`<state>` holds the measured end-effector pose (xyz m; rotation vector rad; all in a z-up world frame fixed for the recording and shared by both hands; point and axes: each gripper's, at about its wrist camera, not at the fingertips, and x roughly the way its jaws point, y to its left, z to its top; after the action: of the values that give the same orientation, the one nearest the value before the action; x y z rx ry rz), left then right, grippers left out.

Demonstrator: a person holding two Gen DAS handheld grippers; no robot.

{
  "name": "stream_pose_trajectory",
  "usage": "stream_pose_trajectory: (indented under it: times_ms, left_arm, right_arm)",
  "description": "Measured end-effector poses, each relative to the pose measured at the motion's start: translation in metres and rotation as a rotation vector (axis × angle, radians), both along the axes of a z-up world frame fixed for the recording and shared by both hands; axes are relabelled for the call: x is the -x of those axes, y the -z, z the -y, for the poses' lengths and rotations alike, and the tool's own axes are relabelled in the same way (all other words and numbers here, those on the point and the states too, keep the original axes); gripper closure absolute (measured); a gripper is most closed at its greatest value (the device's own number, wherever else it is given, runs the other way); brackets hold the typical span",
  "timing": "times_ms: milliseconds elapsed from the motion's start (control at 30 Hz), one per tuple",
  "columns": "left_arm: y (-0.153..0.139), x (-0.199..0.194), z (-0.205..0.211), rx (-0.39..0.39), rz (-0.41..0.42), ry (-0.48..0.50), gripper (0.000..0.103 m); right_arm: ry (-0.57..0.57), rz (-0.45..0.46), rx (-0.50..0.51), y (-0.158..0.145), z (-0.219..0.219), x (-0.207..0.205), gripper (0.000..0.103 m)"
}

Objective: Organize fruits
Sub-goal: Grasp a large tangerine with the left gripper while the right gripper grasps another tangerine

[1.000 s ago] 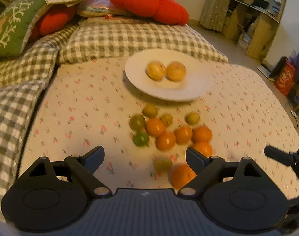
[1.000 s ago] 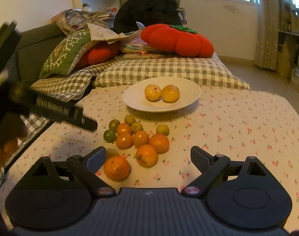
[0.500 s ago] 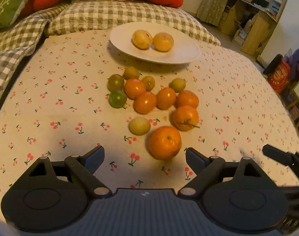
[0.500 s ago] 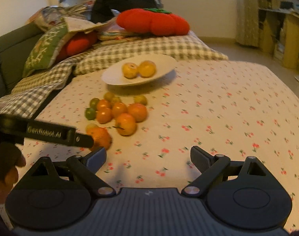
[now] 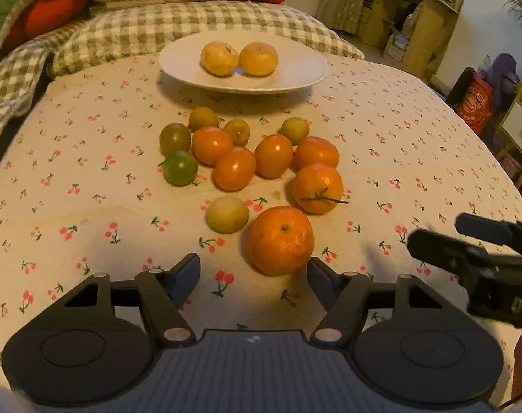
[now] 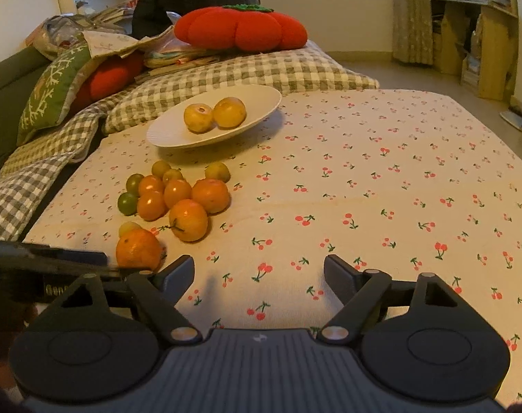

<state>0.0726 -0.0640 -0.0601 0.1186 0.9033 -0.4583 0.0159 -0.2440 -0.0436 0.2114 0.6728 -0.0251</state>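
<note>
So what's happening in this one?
A person with a gripper in each hand is sorting fruit on a cherry-print cloth. Two yellow fruits already sit on the white plate. The left gripper has just been closing, its fingers either side of the nearest orange, not gripping it. The right gripper holds nothing.

- Warm, dim, yellowish indoor light tints both views.
- Soft shadows sit beneath the round white plate (image 5: pixel 302 75) and the large orange mandarin (image 5: pixel 280 240).
- Fisheye distortion bends the edges; corners darken.
- The other black claw (image 5: pixel 467 251) at the left view's right edge is motion-blurred.
</note>
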Motion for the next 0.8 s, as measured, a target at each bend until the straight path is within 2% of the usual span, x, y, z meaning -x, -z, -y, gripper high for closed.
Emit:
stream_pose_trajectory:
  times_ms: [100,167,433,467,533,800]
  left_arm:
    - [-0.001,0.000,0.003,0.017,0.011,0.029,0.052]
    - [0.000,-0.001,0.001,0.039,0.009,0.028,0.055]
    - [0.001,-0.006,0.000,0.077,0.028,0.021,0.054]
    - [0.001,-0.006,0.000,0.079,0.031,0.026,0.055]
    - [0.001,-0.005,-0.001,0.096,0.028,0.038,0.064]
    - [-0.003,-0.007,-0.009,0.120,-0.018,0.008,0.065]
  right_arm:
    - [-0.008,-0.004,-0.016,0.001,0.000,-0.004,0.031]
    - [-0.015,-0.004,-0.022,0.001,-0.001,-0.007,0.032]
    - [-0.021,-0.006,-0.060,-0.002,-0.001,-0.014,0.038]
    - [-0.024,-0.009,-0.057,-0.002,-0.002,-0.015,0.039]
    - [-0.033,-0.013,-0.051,-0.003,-0.004,-0.017,0.043]
    - [-0.055,-0.016,-0.068,-0.007,-0.006,-0.027,0.050]
